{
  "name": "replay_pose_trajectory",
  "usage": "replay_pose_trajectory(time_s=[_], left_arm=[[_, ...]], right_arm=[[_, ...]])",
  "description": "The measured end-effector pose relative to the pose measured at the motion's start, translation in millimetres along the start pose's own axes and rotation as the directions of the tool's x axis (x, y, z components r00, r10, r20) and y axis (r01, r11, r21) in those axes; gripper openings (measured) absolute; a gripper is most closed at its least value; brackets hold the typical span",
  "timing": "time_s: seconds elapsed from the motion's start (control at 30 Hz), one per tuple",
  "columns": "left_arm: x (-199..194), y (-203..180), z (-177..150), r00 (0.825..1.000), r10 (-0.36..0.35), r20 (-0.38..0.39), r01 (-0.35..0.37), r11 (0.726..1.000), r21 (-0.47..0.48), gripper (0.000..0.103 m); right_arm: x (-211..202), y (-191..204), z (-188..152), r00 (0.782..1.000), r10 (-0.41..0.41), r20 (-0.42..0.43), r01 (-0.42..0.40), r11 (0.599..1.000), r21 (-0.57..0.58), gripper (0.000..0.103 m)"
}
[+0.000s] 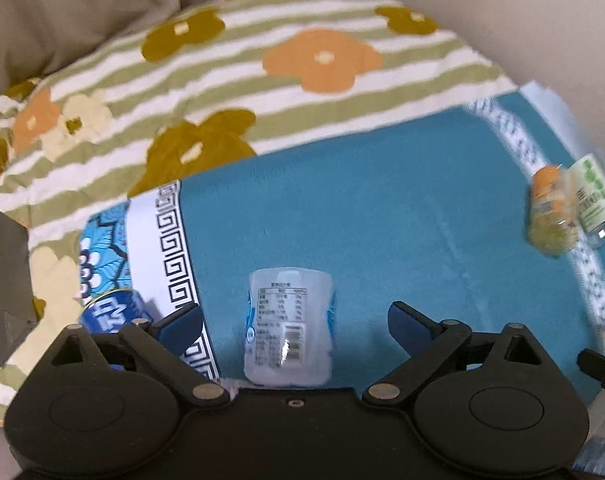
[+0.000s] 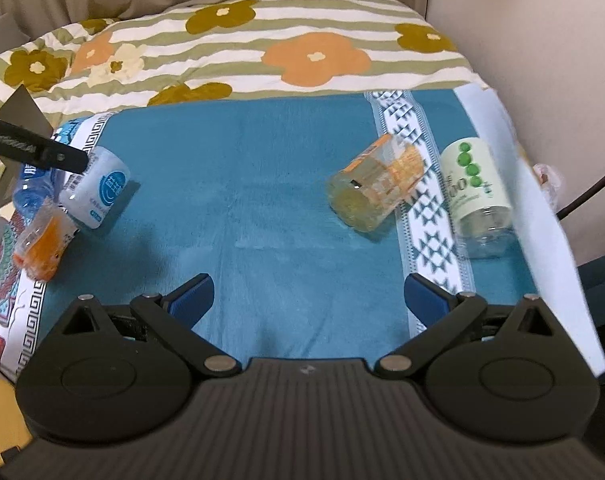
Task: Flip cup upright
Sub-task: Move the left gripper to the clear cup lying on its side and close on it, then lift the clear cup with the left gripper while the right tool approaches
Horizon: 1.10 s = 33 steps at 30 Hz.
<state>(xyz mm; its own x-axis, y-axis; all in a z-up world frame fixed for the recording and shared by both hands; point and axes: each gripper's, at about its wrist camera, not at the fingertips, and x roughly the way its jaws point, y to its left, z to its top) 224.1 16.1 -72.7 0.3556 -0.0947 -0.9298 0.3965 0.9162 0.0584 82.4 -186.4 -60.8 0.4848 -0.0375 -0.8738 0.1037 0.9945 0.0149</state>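
Observation:
A white and blue labelled cup (image 1: 289,326) lies on its side on the teal cloth (image 1: 382,216), between the open fingers of my left gripper (image 1: 294,320). It also shows at the left in the right wrist view (image 2: 96,188). An orange clear cup (image 2: 376,188) lies on its side ahead and right of my open, empty right gripper (image 2: 308,294). A green-dotted cup (image 2: 476,196) lies on its side beside it. Both show at the right edge of the left wrist view: the orange one (image 1: 550,212) and the green one (image 1: 594,200).
A small orange cup (image 2: 42,244) and a blue cup (image 2: 30,192) lie at the cloth's left border. The blue cup also shows in the left wrist view (image 1: 114,312). A striped flowered blanket (image 2: 242,48) covers the far side. A wall (image 2: 542,40) stands at the right.

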Motion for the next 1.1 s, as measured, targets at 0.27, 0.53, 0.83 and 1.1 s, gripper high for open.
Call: replay_pose_trajectory(time_s=[0.27, 0.53, 0.83, 1.1], left_arm=[[44.1, 5.4, 6.1, 0.993, -0.02, -0.118, 0.023, 0.999, 0.027, 0.091], [60.2, 8.3, 3.3, 0.984, -0.027, -0.178, 0.036, 0.998, 0.046, 0.085], [68.9, 11.2, -0.2, 0.98, -0.049, -0.192, 0.058, 0.997, 0.043, 0.065], [59.6, 6.9, 2.3, 0.983, -0.066, -0.169, 0.07, 0.997, 0.02, 0.064]], right_arm=[[33.3, 10.3, -0.9, 0.999, 0.004, -0.053, -0.003, 1.0, 0.011, 0.103], [49.8, 19.2, -2.4, 0.996, 0.02, -0.082, -0.018, 0.999, 0.033, 0.103], [54.4, 26.8, -4.3, 0.995, 0.027, -0.092, -0.023, 0.999, 0.04, 0.103], [51.0, 27.5, -7.7, 0.995, 0.029, -0.091, -0.025, 0.999, 0.047, 0.103]])
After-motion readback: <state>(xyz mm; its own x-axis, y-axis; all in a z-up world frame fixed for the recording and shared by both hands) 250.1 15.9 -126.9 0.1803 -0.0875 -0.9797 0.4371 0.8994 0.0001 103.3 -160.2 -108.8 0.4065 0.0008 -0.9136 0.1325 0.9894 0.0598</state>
